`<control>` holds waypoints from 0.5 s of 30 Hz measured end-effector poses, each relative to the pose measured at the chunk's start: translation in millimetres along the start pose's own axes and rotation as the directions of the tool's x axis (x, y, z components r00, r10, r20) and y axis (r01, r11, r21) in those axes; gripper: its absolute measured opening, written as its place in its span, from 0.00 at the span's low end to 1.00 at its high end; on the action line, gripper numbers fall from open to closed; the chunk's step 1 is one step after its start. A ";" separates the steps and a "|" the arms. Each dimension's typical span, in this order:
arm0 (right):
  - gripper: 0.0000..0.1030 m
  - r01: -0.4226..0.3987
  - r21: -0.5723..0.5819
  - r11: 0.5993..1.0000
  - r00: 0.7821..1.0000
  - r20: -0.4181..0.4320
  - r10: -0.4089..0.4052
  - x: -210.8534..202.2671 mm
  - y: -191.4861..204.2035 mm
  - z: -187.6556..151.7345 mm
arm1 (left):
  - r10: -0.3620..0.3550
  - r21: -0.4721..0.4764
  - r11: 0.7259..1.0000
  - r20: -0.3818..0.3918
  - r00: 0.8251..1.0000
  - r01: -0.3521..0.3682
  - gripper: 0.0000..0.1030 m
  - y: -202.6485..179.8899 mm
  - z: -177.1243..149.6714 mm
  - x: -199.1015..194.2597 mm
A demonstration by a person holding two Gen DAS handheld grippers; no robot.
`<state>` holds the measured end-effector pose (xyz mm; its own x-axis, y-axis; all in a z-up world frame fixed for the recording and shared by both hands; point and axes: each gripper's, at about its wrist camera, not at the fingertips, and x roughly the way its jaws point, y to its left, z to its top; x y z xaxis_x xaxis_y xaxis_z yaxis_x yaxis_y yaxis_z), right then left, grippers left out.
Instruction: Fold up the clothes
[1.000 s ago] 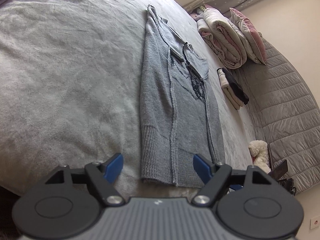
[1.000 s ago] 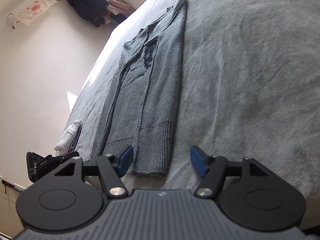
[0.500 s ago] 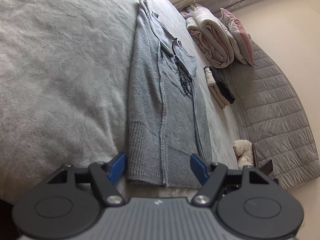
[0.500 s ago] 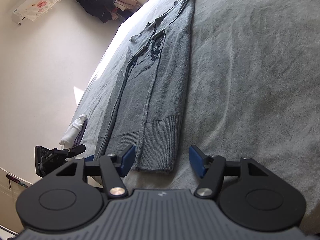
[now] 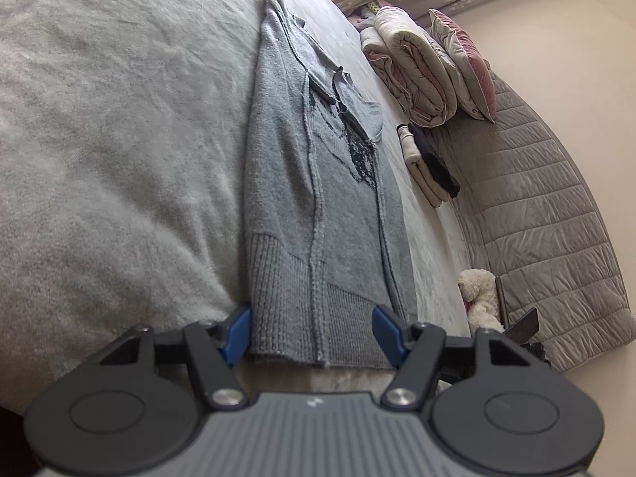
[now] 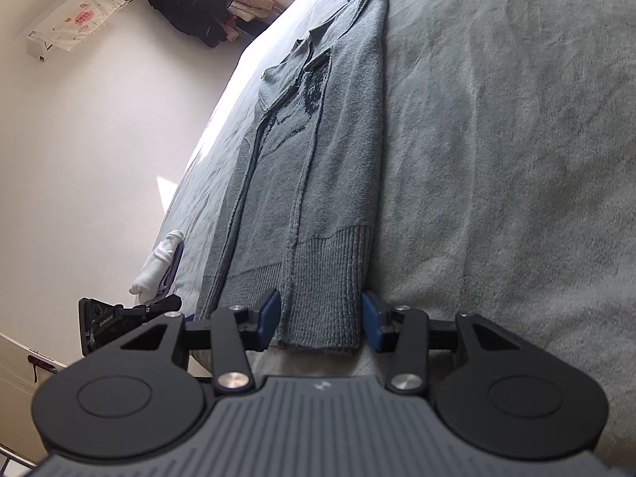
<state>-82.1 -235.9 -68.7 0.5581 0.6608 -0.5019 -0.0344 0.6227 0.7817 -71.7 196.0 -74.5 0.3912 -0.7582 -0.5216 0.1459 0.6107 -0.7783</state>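
A grey knit sweater (image 5: 318, 198) with a dark pattern lies on the grey bed (image 5: 119, 139), folded lengthwise into a long strip, ribbed hem nearest me. My left gripper (image 5: 312, 336) is open, its blue-padded fingers on either side of the hem's one part. The sweater also shows in the right wrist view (image 6: 330, 183). My right gripper (image 6: 320, 320) is open, with the folded hem edge between its fingers. The left gripper (image 6: 119, 314) shows at the lower left of the right wrist view.
Rolled quilts and pillows (image 5: 429, 67) and a small stack of folded clothes (image 5: 429, 163) lie at the bed's far side by a quilted headboard (image 5: 536, 198). A white plush toy (image 5: 481, 290) sits near the corner. Dark clothes (image 6: 190, 4) hang by the wall.
Both grippers have moved forward to the sweater's hem, which now lies between each pair of open fingers. The sweater itself has not moved.
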 end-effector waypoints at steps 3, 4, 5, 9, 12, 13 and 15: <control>0.44 -0.003 -0.003 1.000 1.000 -0.001 0.003 0.7 0.8 -0.3 | -0.014 0.004 1.000 -0.007 1.000 0.014 0.61 0.1 -1.2 1.7; 0.44 -0.005 -0.002 1.000 1.000 -0.002 0.005 1.2 0.9 -0.1 | -0.018 0.005 1.000 -0.010 1.000 0.018 0.61 -0.1 -1.4 2.5; 0.44 -0.006 -0.001 1.000 1.000 -0.003 0.006 0.7 0.4 0.4 | -0.021 0.007 1.000 -0.013 1.000 0.021 0.61 -0.2 -1.6 3.2; 0.44 -0.010 0.000 1.000 1.000 -0.007 0.010 -0.6 -1.6 4.0 | -0.034 0.001 0.999 -0.017 0.999 0.034 0.59 2.4 -1.0 3.6; 0.44 -0.011 -0.003 1.000 1.000 -0.009 0.011 0.0 -1.3 4.8 | -0.045 -0.008 0.999 -0.012 0.999 0.044 0.56 4.8 -1.4 4.2; 0.44 -0.012 -0.004 1.000 1.000 -0.010 0.012 0.5 -0.9 4.8 | -0.048 -0.008 0.999 -0.010 0.999 0.048 0.55 5.8 -1.9 3.9; 0.44 -0.012 -0.006 1.000 1.000 -0.010 0.012 2.2 0.7 4.2 | -0.052 -0.005 0.999 -0.008 0.999 0.052 0.55 6.1 -2.4 3.6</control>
<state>-77.4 -235.9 -67.6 0.5495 0.6724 -0.4960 -0.0463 0.6172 0.7854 -71.6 196.4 -81.9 0.3754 -0.7906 -0.4838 0.1612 0.5697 -0.8059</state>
